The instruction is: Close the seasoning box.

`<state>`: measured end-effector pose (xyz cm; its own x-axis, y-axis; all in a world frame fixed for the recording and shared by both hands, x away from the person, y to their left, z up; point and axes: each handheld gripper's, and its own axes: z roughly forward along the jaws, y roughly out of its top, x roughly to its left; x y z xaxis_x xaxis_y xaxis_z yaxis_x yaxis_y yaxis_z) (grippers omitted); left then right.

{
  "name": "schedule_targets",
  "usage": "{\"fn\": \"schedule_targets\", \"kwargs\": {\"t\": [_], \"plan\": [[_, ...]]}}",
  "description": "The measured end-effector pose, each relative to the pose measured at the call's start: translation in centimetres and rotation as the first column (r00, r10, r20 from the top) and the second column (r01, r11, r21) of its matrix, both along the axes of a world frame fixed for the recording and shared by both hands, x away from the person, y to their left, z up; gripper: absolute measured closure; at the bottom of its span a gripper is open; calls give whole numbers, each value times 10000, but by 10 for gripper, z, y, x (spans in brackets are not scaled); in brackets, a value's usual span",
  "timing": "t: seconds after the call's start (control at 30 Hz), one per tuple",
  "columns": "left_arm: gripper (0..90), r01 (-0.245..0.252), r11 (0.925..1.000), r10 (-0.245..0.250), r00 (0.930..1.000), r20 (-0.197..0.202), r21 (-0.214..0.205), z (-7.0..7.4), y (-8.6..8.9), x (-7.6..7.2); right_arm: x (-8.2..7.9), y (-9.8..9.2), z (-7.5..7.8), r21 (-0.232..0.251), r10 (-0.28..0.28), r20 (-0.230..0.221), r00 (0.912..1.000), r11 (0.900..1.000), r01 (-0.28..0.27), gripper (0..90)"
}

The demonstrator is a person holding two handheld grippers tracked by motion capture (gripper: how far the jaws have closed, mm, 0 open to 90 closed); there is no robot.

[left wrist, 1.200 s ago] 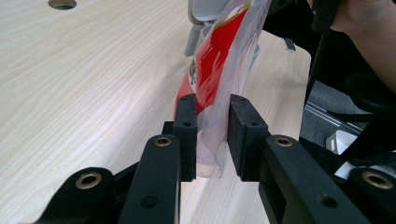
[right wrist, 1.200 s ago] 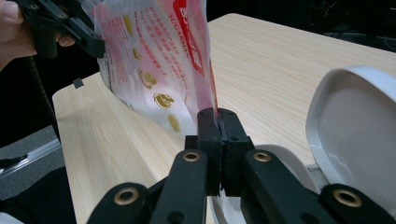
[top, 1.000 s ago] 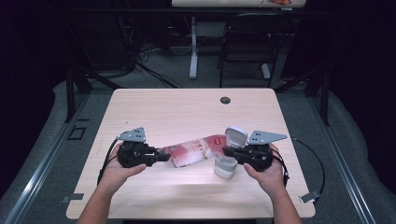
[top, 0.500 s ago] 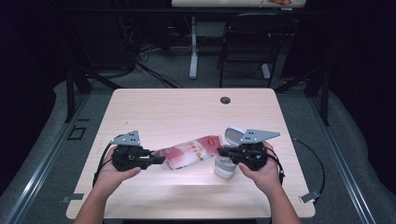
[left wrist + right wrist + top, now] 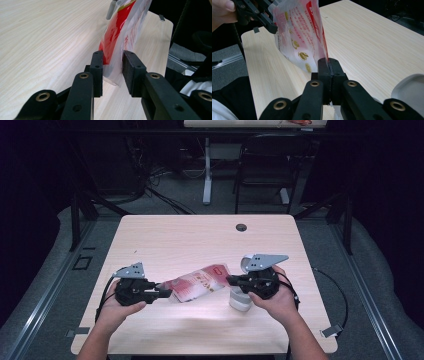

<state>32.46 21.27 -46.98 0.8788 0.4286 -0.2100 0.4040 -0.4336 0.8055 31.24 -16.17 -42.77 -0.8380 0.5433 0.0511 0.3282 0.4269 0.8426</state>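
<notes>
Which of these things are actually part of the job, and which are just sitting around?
In the job:
- red and white bag
- right claw, shut on one end of the bag
- left claw, its jaws just opening around the other end

Just lying about:
- white container by the right hand
- black chair behind the table

High view: room dark, near black at sides and back; light falls from above onto table, wood pale, brightest patch washed out at front middle. Picture soft, grainy, low detail. Forearms slightly smeared. Left gripper view: well lit, wood grain crisp up close, glare on red and white bag, far table edge soft, black jaws hold little detail. Right gripper view: even light, print on bag readable, shine on plastic, hand at top left corner blurry, background dark.
</notes>
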Motion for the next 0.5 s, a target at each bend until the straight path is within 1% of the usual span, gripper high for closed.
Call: {"fn": "schedule_targets", "kwargs": {"t": [0.17, 0.2, 0.3, 0.4, 0.5], "plan": [[688, -165, 9997, 165, 9999, 47, 152, -4, -1, -1, 1, 2, 0, -67, 60, -50, 10000, 10000, -60, 899], [683, -170, 9997, 170, 9999, 32, 163, -5, -1, -1, 1, 2, 0, -152, 114, -65, 9999, 9998, -115, 900], [675, -191, 9997, 191, 9998, 11, 163, -5, -1, 0, -1, 3, 2, -310, 197, 36, 9998, 9993, -196, 900], [658, -298, 9995, 298, 9995, 66, 56, -6, 0, -1, -3, 5, 5, -437, 257, 158, 9995, 9987, -250, 900], [648, -328, 9995, 328, 9994, 72, 25, -7, -1, -1, -3, 5, 5, -464, 260, 153, 9995, 9986, -252, 900]]}}
